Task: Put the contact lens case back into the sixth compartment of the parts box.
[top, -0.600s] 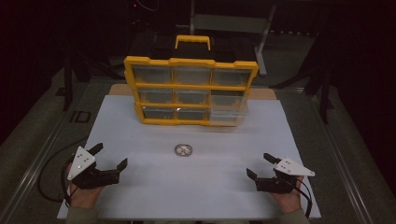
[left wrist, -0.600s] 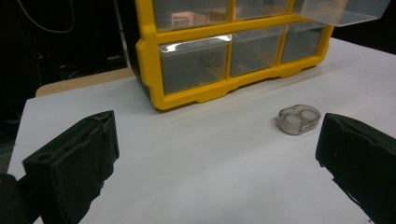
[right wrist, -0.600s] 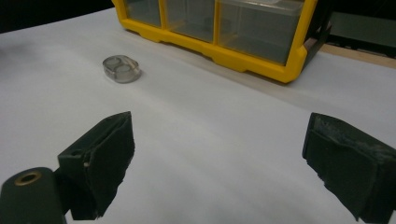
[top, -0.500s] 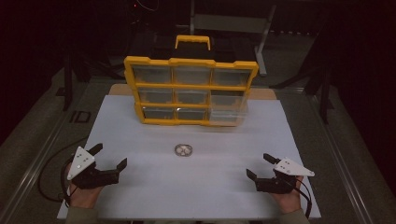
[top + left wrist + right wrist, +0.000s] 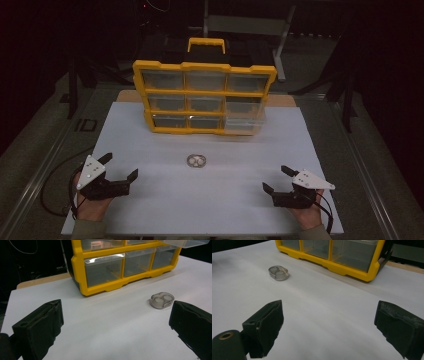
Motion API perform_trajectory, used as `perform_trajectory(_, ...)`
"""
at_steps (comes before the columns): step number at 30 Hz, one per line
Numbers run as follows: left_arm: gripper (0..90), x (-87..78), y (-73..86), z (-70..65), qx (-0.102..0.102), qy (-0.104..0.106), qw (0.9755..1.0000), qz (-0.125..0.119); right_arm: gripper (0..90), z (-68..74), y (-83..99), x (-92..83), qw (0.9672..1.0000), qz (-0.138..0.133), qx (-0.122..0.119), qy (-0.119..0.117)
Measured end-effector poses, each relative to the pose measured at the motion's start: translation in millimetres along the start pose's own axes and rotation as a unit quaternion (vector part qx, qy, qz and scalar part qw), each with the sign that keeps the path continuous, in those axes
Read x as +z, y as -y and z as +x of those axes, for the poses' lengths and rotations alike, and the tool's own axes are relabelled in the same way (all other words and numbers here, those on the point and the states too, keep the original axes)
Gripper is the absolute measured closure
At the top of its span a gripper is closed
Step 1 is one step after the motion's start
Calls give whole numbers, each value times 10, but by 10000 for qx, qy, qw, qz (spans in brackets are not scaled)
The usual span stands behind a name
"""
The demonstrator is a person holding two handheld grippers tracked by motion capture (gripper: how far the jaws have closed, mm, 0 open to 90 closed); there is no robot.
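Step in hand, as I read it: reach for the small clear oval case (image 5: 197, 161) on the white board (image 5: 150, 210) and prob. stow it in the yellow drawer organizer (image 5: 204, 97). To do it well: pick one gripper, come in low and level, line the jaws up across the case's short side, close slowly so it doesn't skid on the smooth board. One drawer, right side of the organizer, sits pulled out (image 5: 243, 118); likely the target, can't be sure.

Left to right in the high view:
- Left gripper (image 5: 120, 175), lower left of frame: jaws spread wide, nothing between them. In the left gripper view the case (image 5: 162, 300) lies centre right, just above the right-hand jaw, apart from it, not touching.
- Case: centre of frame, below the organizer, between the two grippers, well apart from both.
- Right gripper (image 5: 275, 180), lower right: jaws spread wide, empty too. In the right gripper view the case (image 5: 278, 273) sits upper left, well beyond the left-hand jaw.
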State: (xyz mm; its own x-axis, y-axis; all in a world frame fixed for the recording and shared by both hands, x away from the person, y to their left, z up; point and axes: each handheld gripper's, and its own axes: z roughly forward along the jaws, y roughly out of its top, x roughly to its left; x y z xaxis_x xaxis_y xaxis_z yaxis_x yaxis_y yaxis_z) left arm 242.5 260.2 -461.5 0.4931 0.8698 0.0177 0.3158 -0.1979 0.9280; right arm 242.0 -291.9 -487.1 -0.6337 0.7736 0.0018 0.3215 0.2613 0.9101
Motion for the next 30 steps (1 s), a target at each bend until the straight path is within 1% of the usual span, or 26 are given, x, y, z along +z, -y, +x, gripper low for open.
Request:
perform_trajectory(5,1,11,-26,-15,36,20,10000,63,84,4,-1,10,10000,23,15,-14)
perform_trajectory(8,1,13,-59,-21,119,23,9998,136,85,3,-1,14,10000,27,28,-25)
perform_trajectory(11,1,17,-93,-22,109,24,9998,143,85,3,-1,17,10000,31,18,-27)
perform_trajectory(14,1,27,-128,-33,143,41,9998,154,85,-2,0,23,10000,26,33,-15)
perform_trajectory(20,1,90,-197,-65,227,112,9995,210,85,3,-4,35,10000,32,18,-48)
perform_trajectory(25,1,182,-251,-95,313,184,9988,319,85,4,-4,45,10000,53,4,-76)
perform_trajectory(30,1,253,-279,-111,339,238,9985,351,85,9,-4,50,9999,75,19,-88)
